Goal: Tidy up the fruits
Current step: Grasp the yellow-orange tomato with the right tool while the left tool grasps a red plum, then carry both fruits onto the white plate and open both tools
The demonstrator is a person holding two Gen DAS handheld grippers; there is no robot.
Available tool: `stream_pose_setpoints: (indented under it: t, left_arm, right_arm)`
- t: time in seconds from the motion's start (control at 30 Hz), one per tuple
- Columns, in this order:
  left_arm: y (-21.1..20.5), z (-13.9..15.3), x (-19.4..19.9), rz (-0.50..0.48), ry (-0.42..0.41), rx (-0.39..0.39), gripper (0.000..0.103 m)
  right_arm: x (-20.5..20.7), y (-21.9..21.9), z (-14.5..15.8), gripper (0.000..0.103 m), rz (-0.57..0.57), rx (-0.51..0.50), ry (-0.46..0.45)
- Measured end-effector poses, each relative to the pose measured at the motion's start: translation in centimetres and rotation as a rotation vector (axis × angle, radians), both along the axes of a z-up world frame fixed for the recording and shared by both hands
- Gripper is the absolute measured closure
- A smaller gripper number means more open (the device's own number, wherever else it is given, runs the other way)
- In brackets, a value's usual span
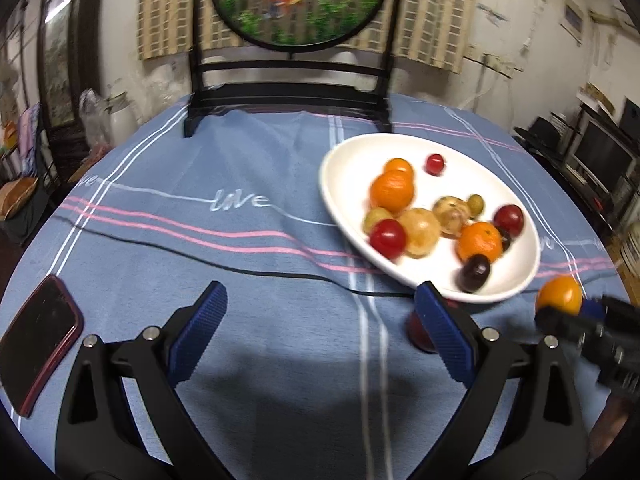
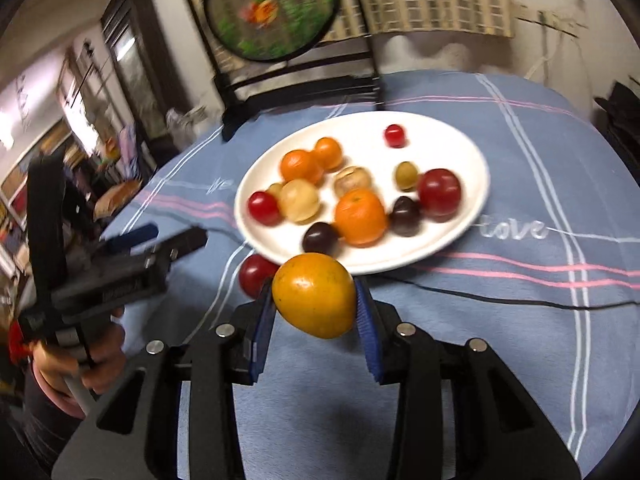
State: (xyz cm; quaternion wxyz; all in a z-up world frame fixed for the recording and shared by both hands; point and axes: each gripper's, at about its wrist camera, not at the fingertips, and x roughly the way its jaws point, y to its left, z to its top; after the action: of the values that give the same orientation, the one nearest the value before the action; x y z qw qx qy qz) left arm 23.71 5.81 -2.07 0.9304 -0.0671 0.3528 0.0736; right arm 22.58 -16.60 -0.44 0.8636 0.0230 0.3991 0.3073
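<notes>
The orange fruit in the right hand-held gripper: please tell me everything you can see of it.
The orange fruit is round to slightly oval, with smooth, glossy skin, yellowish toward the bottom, and a few tiny dark specks. It is whole and unpeeled. The right hand-held gripper clamps it between its two blue ribbed pads, one on each side. It is held above the blue tablecloth, just short of the white plate.

Plate [image 2: 460, 240] sits on counter [image 2: 520, 340], in front of framed round screen [image 2: 272, 8] at the far edge. Oranges, tomatoes and plums lie in plate. One tomato [image 2: 256, 274] rests on counter just beside plate's near rim. Cable [image 1: 200, 258] runs across counter, passing under plate. Phone [image 1: 38, 342] lies far left, near counter edge.
</notes>
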Motion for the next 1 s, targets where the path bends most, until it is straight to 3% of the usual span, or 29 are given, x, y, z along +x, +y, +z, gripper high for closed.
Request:
stream_pose_setpoints:
  t: [0.13,0.3,0.67,0.83,1.0]
  left_arm:
    - [-2.5,-0.5,0.0,-0.130,0.021,0.025,0.013]
    - [-4.9,-1.7,0.3,-0.229,0.072,0.061,0.046]
    - [-6.9,-2.8,1.8,-0.292,0.101,0.048,0.052]
    - [-7.4,-3.3,2.5,-0.275,0.111,0.094,0.056]
    - [-7.1,-3.8,3.1,-0.263,0.134,0.083,0.061]
  right_arm:
    - [0.7,-1.1,-0.1,0.064,-0.050,0.022,0.035]
    - [0.7,-1.1,-0.4,0.064,-0.058,0.016,0.055]
    - [0.6,-1.0,-0.1,0.064,-0.045,0.017,0.057]
    - [0.5,-1.0,-0.1,0.064,-0.042,0.017,0.058]
    - [0.6,-0.9,-0.3,0.064,-0.045,0.009,0.058]
